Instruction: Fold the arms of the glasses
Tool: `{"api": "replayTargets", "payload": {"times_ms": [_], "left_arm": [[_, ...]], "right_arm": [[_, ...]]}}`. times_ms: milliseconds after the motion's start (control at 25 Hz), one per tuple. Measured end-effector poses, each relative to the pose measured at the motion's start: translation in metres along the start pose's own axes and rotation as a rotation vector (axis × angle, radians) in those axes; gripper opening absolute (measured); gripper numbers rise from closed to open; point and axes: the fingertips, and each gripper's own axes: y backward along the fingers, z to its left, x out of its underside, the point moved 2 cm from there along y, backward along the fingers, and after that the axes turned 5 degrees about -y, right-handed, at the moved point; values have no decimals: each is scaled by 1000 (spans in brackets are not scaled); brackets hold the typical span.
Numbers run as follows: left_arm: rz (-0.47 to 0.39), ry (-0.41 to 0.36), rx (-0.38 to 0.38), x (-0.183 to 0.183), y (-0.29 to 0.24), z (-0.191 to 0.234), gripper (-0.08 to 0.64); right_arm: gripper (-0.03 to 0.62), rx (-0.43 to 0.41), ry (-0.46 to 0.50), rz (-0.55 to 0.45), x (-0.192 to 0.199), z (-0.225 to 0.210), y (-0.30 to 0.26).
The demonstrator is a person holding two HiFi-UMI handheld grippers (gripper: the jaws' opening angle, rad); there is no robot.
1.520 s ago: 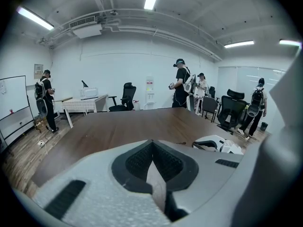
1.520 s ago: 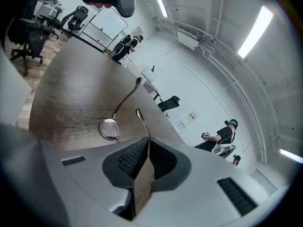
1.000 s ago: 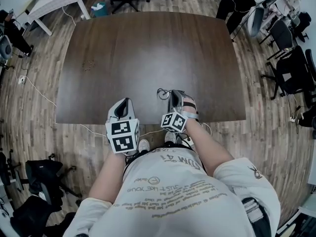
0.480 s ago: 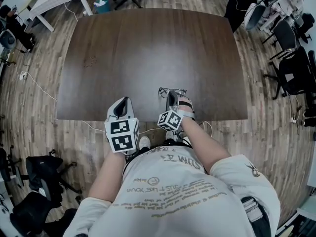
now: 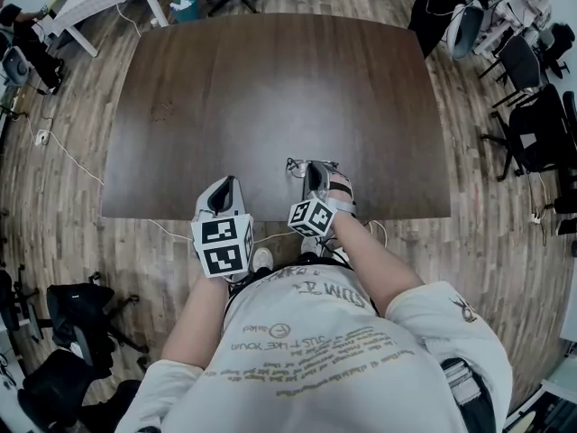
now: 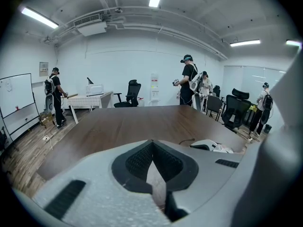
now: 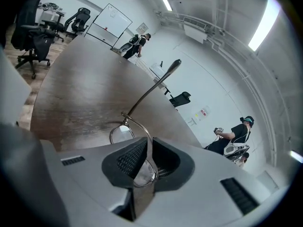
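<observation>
Thin metal-rimmed glasses (image 7: pixel 124 131) hang over the near edge of the dark wooden table (image 5: pixel 270 88). My right gripper (image 7: pixel 147 144) is shut on one lens and its rim; the other lens sticks out to the left. One arm of the glasses (image 7: pixel 152 85) stands unfolded, pointing up and away. From the head view the glasses (image 5: pixel 298 166) show as a small wire shape at the tip of the right gripper (image 5: pixel 314 171). My left gripper (image 5: pixel 228 186) is beside it at the table's edge, shut (image 6: pixel 152 144) with nothing in it.
Several office chairs (image 5: pixel 532 106) stand to the right of the table, and a white side table (image 5: pixel 99 3) at the far left. People stand beyond the far end (image 6: pixel 188 82). A cable runs across the wooden floor on the left (image 5: pixel 68 165).
The right gripper with the glasses has shifted very slightly to the left. The left gripper has stayed where it was.
</observation>
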Motion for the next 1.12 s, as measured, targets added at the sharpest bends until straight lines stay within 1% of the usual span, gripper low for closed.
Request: {"api": "replayTargets", "payload": {"times_ms": [360,680,1000,1120], "left_arm": [[6,7,-23,2,3,2,14],[17,10,-34,5,6,1,14],[25,2,-33,7,4,-4,14],[24,-5,-28,5,3,-6,14]], "right_arm": [[34,10,43,31,4,-4,-10],[34,-27,41,64,12,1,-14],[34,-40,24,72,15,0,-18],[34,-52,49,44,14,2,-18]]}}
